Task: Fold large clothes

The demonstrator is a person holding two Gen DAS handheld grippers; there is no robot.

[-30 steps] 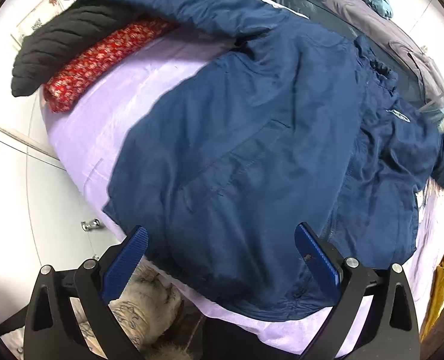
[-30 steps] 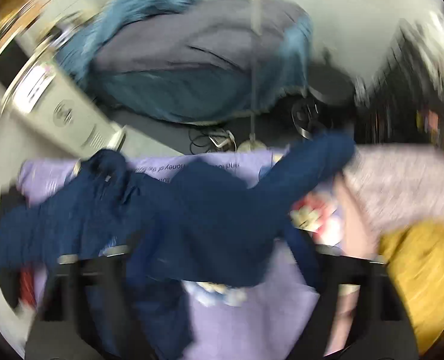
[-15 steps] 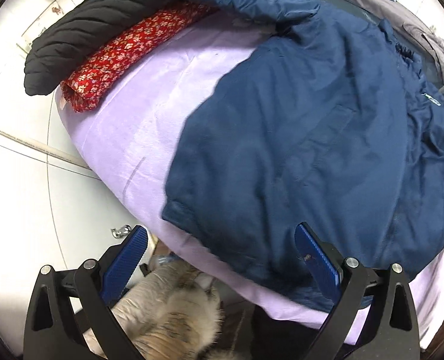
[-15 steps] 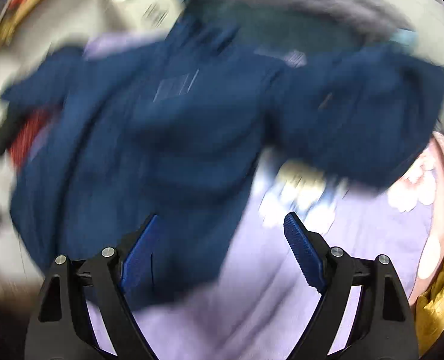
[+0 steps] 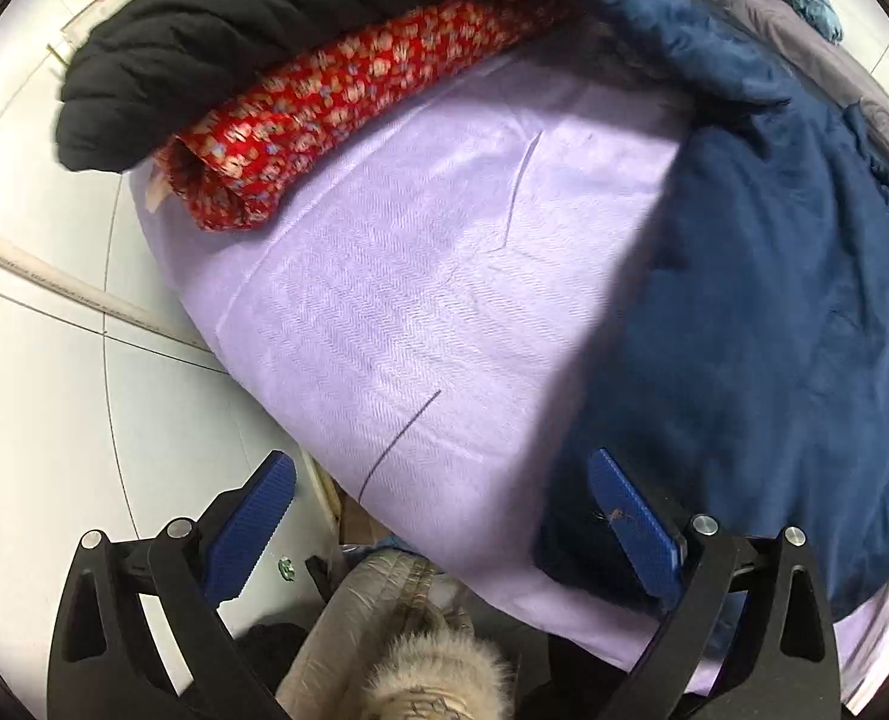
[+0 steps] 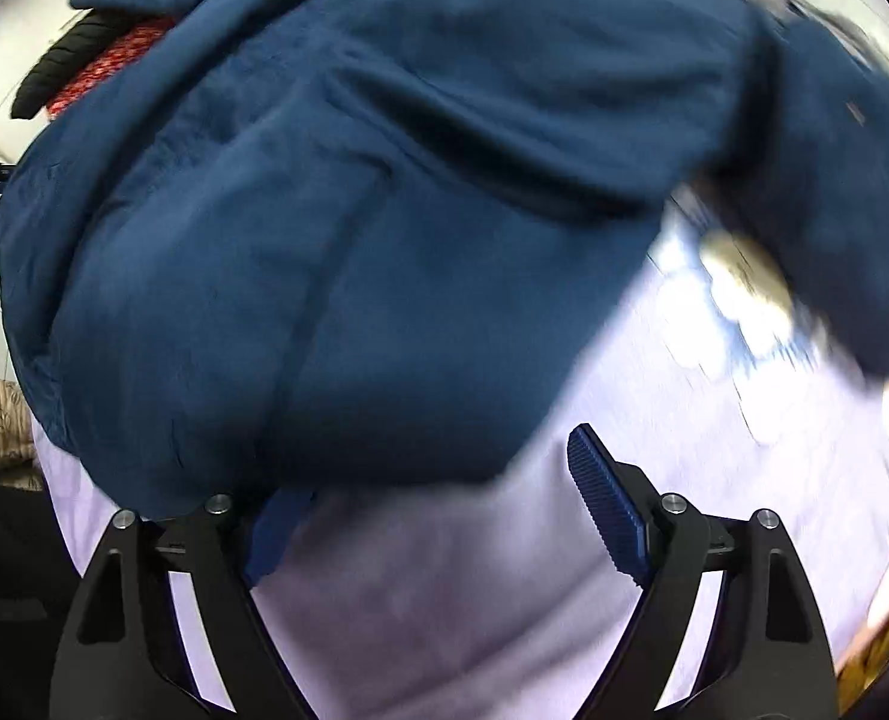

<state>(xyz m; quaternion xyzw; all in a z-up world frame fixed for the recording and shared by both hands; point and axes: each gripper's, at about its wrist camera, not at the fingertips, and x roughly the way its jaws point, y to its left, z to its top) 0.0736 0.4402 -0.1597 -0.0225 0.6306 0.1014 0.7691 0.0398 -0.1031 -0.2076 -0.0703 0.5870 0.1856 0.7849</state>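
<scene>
Navy jacket (image 6: 336,228) lies spread on lilac bedsheet (image 5: 396,300), hem twd both cameras. L gripper (image 5: 438,528) wide, nothing btwn jaws, over sheet edge just beside jacket's corner. R gripper (image 6: 438,516) wide too, over hem, nothing gripped. Red floral cloth (image 5: 336,102) & black padded coat (image 5: 228,24) at far edge.

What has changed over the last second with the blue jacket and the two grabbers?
Both open grippers came down toward the navy jacket: the left gripper slid sideways to its edge, over bare lilac sheet; the right gripper swung round onto its hem. Neither has gripped anything. The red floral cloth stayed put.
</scene>
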